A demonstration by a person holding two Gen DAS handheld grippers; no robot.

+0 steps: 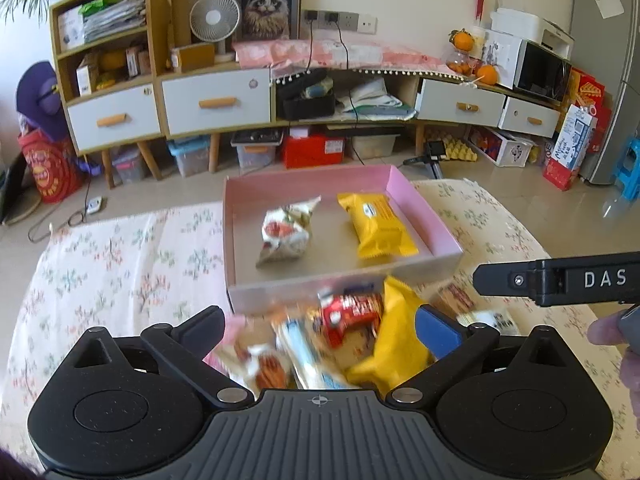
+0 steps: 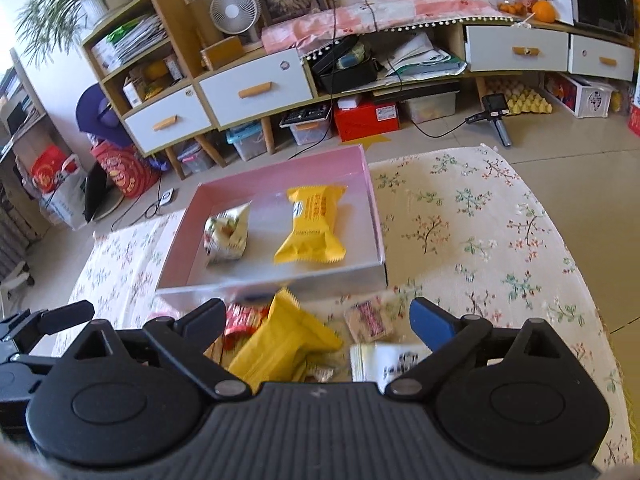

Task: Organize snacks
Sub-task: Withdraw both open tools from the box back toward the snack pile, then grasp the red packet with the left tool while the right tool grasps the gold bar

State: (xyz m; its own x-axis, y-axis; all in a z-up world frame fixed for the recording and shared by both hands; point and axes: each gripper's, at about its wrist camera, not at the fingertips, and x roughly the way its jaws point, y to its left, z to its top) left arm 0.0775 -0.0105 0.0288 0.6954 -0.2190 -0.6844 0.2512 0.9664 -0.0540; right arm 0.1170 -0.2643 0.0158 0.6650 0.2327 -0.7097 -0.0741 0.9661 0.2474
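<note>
A shallow pink box sits on the floral table and holds a yellow snack pack and a white patterned pack. A pile of loose snacks lies just in front of it: a second yellow pack, a red pack, a small brown pack and a white pack. My left gripper is open above the pile, empty. My right gripper is open above the pile, empty; its side also shows in the left wrist view.
The table has a floral cloth with its edge toward the tiled floor. Beyond stands a low cabinet with white drawers, storage bins under it and a microwave at the right.
</note>
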